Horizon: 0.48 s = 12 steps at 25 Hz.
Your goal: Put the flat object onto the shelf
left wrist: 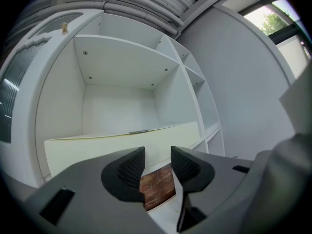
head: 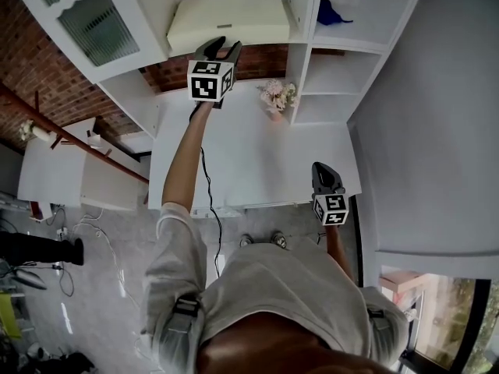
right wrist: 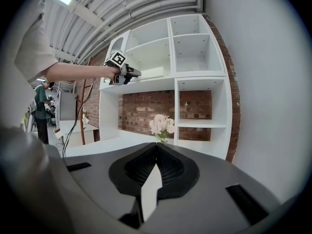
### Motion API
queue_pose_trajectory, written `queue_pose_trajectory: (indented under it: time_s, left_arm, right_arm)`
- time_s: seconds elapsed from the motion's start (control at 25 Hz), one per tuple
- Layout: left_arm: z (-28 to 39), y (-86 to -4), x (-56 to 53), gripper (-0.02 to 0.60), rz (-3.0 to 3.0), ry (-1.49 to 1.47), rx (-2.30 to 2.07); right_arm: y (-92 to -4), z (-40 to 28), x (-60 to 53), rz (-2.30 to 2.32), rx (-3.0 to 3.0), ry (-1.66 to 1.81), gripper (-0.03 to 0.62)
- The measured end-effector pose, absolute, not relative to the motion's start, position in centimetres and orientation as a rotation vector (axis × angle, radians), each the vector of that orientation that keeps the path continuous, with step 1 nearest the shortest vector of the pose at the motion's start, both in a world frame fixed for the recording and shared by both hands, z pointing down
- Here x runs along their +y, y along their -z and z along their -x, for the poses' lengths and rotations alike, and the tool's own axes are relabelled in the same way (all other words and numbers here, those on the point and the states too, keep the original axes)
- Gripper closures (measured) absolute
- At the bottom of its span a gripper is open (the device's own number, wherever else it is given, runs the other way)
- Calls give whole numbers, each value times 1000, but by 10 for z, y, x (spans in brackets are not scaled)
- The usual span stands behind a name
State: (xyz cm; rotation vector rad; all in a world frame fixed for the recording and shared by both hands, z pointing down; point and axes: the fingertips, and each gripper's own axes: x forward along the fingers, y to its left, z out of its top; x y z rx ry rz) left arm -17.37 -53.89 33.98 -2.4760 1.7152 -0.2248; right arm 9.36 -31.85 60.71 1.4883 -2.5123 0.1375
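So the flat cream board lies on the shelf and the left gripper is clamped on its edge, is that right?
Not quite: the flat cream board does lie on the shelf, but the left gripper is not clamped on it. The left gripper view shows its jaws apart with nothing between them.
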Motion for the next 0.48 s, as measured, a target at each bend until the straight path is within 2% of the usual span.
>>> queue_pose_trajectory:
  time_s: [0.2, 0.48]
  left_arm:
    - [176, -338, -531, 401, 2466, 206, 1706]
    - [178, -350, -493, 516, 2443, 176, 1686]
  right_arm:
    - [-604, -83, -314, -1465, -2530, -128, 565]
    - [-609, -82, -309, -1445, -2534, -136, 565]
